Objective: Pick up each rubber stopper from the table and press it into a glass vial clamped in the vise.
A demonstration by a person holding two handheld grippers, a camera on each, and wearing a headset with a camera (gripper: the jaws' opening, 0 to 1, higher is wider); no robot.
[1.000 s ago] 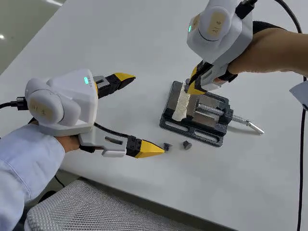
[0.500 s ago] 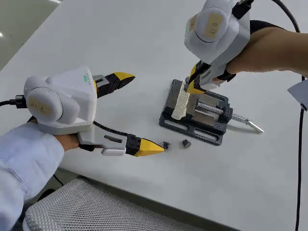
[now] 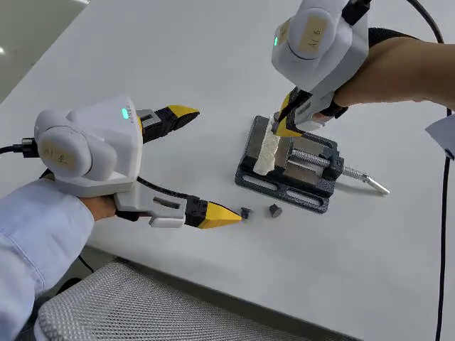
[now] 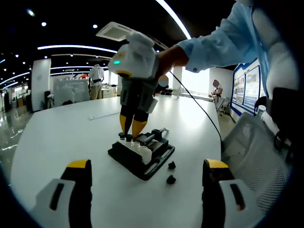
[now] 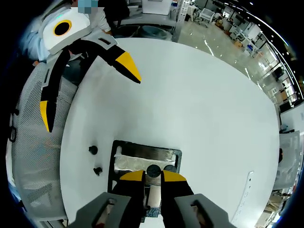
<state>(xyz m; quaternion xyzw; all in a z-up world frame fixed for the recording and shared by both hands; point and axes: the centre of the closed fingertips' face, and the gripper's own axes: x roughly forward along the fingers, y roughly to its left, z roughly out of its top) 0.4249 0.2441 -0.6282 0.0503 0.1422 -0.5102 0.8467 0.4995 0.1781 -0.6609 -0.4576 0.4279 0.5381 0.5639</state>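
Table: we see a broad white table [image 3: 142,50], smooth and matte, with a rounded far end in the right gripper view.
Room: a large open hall with strip lights [image 4: 71,47] and spot lights on a dark ceiling and a glossy floor. People stand far behind the table, and a blue notice board [image 4: 247,85] hangs on one wall.
Chair: a grey mesh chair [image 3: 121,305] sits below the table's near edge.
Cable: a black cable [image 3: 446,213] runs down the right side of the head view.
Vise: a black vise [image 3: 288,186] stands on the table, with white padding [image 3: 269,150] in its clamp.
Vials: glass vials [image 4: 137,145] stand upright in a row, clamped in the vise.
Right gripper: the right gripper [image 5: 153,176] points down over the vise with its fingers drawn nearly together. As far as we can see, 1 dark stopper [image 5: 153,169] is pinched between the yellow tips, at the top of a vial.
Left gripper: the left gripper [image 3: 201,165] hangs low over the table, left of the vise. Its fingers are spread wide and hold nothing.
Loose stoppers: 2 lie on the table just in front of the vise, slightly apart. The 1st loose stopper [image 3: 246,212] is just beside the left gripper's lower tip, and the 2nd loose stopper [image 3: 275,210] is to its right.
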